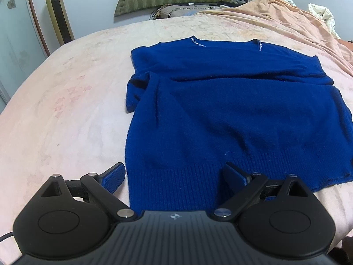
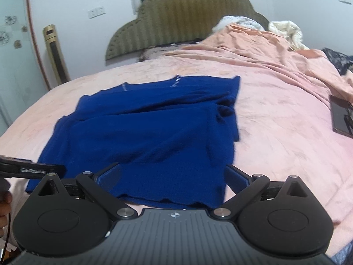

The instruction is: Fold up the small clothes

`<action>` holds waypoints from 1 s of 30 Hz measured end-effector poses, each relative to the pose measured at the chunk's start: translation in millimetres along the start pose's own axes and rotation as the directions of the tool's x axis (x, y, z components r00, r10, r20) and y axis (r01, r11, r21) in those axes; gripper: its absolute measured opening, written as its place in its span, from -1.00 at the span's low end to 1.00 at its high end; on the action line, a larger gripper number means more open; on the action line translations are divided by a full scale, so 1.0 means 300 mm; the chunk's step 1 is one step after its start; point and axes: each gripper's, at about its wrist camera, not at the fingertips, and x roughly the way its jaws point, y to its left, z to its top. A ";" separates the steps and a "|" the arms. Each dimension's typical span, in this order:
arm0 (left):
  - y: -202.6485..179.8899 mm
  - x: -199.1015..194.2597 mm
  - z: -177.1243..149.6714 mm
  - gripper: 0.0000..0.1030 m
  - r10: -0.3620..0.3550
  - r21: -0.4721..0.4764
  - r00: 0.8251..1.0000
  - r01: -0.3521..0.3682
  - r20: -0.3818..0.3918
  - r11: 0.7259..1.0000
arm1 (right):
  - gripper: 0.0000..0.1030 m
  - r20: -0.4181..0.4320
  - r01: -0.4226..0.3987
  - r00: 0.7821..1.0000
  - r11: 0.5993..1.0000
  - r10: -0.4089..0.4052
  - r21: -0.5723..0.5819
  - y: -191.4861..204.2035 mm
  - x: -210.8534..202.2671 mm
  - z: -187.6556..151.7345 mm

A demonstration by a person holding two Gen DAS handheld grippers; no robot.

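A blue knit sweater (image 1: pixel 220 110) lies flat on the pink bed, neckline away from me, both sleeves folded in over the body. It also shows in the right wrist view (image 2: pixel 143 128). My left gripper (image 1: pixel 174 176) is open, its fingers spread over the left end of the ribbed hem. My right gripper (image 2: pixel 172 176) is open, its fingers spread over the right end of the hem. Neither holds cloth. The left gripper's body (image 2: pixel 30 167) shows at the left edge of the right wrist view, by the hem's left corner.
The pink bedsheet (image 1: pixel 66 110) surrounds the sweater. A rumpled orange blanket (image 2: pixel 264 53) and pillows lie at the far right by the green headboard (image 2: pixel 176 22). A dark tablet (image 2: pixel 342 117) lies on the bed at right. A gold tower fan (image 1: pixel 58 11) stands at left.
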 end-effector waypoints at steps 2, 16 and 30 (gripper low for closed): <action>0.000 0.000 -0.001 0.87 0.003 0.001 1.000 -0.003 0.000 1.000 | 0.96 -0.007 -0.007 1.000 1.000 0.007 -0.024 0.019 0.006 0.001; 0.011 0.016 0.003 0.87 0.006 -0.021 1.000 -0.006 -0.012 1.000 | 0.97 -0.021 0.051 0.998 0.997 -0.053 -0.062 0.028 0.025 -0.010; 0.019 0.015 0.005 0.87 -0.006 -0.028 1.000 0.006 0.014 1.000 | 0.80 -0.008 0.041 0.999 0.994 -0.042 -0.101 0.061 0.029 -0.007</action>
